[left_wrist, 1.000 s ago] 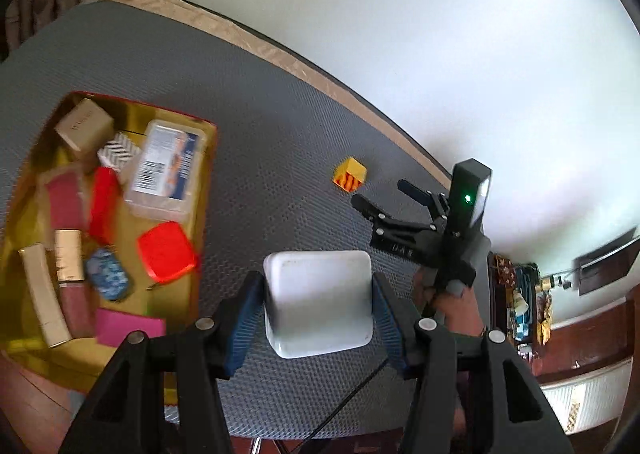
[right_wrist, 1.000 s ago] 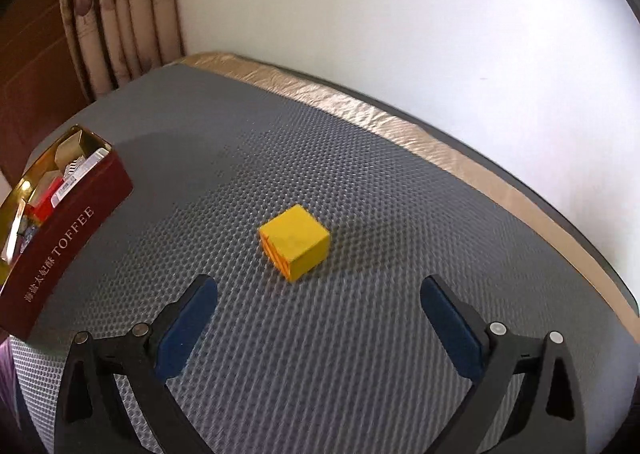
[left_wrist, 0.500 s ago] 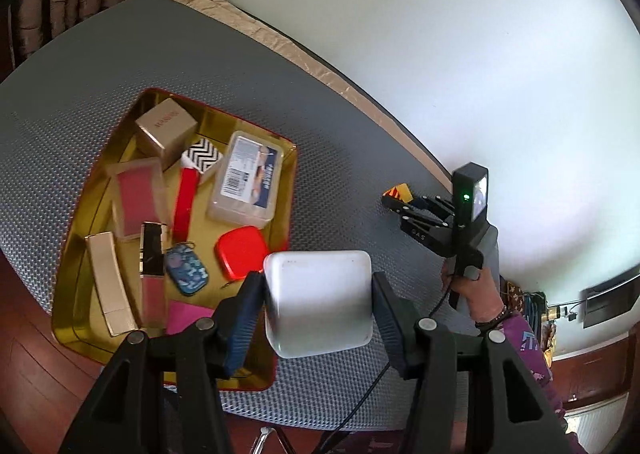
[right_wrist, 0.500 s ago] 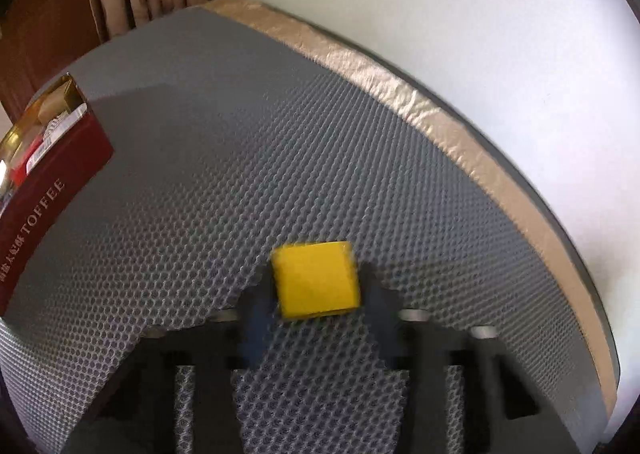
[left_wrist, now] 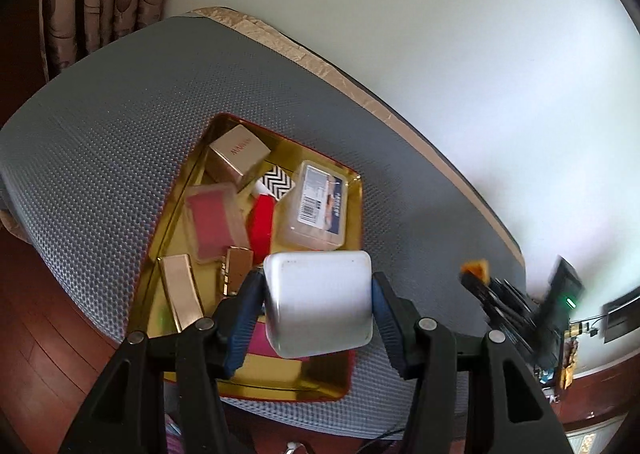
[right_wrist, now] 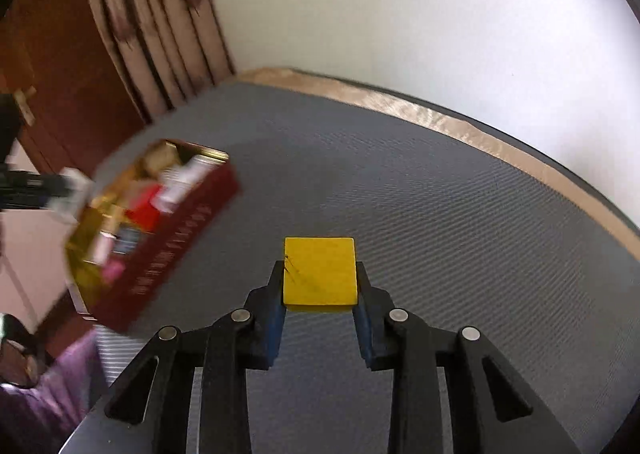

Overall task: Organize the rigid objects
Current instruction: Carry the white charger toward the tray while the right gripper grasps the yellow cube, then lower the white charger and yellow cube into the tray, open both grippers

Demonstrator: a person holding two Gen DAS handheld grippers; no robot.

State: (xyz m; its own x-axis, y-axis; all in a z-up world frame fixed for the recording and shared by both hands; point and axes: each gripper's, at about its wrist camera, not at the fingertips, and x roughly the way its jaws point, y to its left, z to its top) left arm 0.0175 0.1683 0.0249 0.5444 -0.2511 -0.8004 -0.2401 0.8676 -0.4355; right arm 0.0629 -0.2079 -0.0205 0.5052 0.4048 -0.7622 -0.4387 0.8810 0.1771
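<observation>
My left gripper [left_wrist: 318,304] is shut on a white rounded box [left_wrist: 318,300] and holds it above the near right part of the gold tin tray [left_wrist: 356,189]. The tray holds several small boxes, among them a clear plastic case [left_wrist: 318,205] and a red block [left_wrist: 262,228]. My right gripper [right_wrist: 320,296] is shut on a yellow cube [right_wrist: 320,272], lifted off the grey mat [right_wrist: 440,213]. In the left wrist view the right gripper [left_wrist: 480,286] shows blurred at the far right with the cube [left_wrist: 476,268]. The tray also shows in the right wrist view [right_wrist: 176,242], blurred.
The table has a tan edge strip [left_wrist: 360,93] against a white wall. Curtains [right_wrist: 160,33] and a brown door hang at the left. Wooden floor [left_wrist: 48,354] lies below the table's near edge.
The left gripper has carried the white box from the mat to over the tray. The right gripper has closed on the yellow cube and lifted it, turning toward the tray.
</observation>
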